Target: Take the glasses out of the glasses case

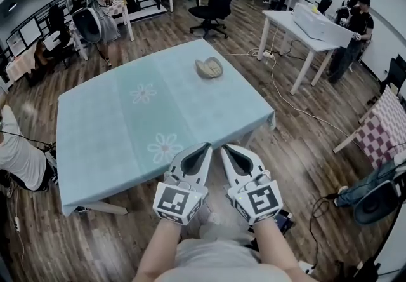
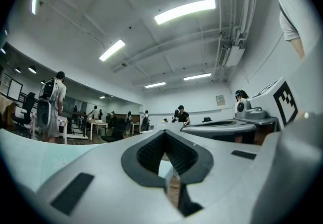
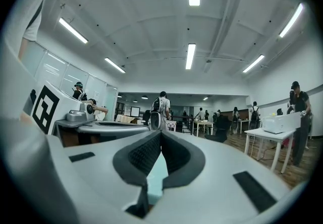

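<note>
A tan glasses case lies on the far side of the table, which is covered with a pale teal flowered cloth. From here I cannot tell whether its lid is up, and no glasses show. My left gripper and right gripper are held side by side over the table's near edge, well short of the case. Both point level toward it. In the left gripper view the left gripper has its jaws together with nothing between them. The right gripper looks the same in its own view.
A black office chair stands beyond the table. To the right are a white table and floor cables, and a checked-cloth table at far right. A person with a backpack stands at back left, and another person is close on the left.
</note>
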Demonstrator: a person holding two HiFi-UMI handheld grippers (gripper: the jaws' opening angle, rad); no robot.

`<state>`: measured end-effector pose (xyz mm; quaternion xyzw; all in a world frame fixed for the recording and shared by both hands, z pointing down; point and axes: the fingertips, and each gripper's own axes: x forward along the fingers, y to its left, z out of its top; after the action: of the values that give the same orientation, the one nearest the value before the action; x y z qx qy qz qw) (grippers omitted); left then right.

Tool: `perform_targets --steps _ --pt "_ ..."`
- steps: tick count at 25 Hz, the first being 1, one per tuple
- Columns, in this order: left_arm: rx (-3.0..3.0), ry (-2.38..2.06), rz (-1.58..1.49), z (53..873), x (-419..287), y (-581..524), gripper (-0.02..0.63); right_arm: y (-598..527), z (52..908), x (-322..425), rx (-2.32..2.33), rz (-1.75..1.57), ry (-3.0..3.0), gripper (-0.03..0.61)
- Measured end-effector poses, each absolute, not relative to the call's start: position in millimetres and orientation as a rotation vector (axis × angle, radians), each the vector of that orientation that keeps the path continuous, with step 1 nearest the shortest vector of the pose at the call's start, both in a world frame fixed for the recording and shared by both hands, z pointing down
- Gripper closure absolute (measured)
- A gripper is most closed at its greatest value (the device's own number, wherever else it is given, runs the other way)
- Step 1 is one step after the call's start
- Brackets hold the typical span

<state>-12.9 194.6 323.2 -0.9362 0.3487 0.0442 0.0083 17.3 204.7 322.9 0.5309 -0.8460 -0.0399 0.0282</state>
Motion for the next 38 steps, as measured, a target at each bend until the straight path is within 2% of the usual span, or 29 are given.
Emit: perform_targets --steps 13,26,38 --pt "-2.914 1.139 0.086 333 19 117 0.606 125 332 50 1.580 -0.090 -2.648 0.572" --pt "-2.890 1.164 0.082 330 26 50 0.606 60 336 63 1.555 -0.087 -2.642 0.572" --pt "-2.921 1.171 0.094 333 23 -57 0.606 -40 335 74 1.608 -0.084 -2.602 0.572"
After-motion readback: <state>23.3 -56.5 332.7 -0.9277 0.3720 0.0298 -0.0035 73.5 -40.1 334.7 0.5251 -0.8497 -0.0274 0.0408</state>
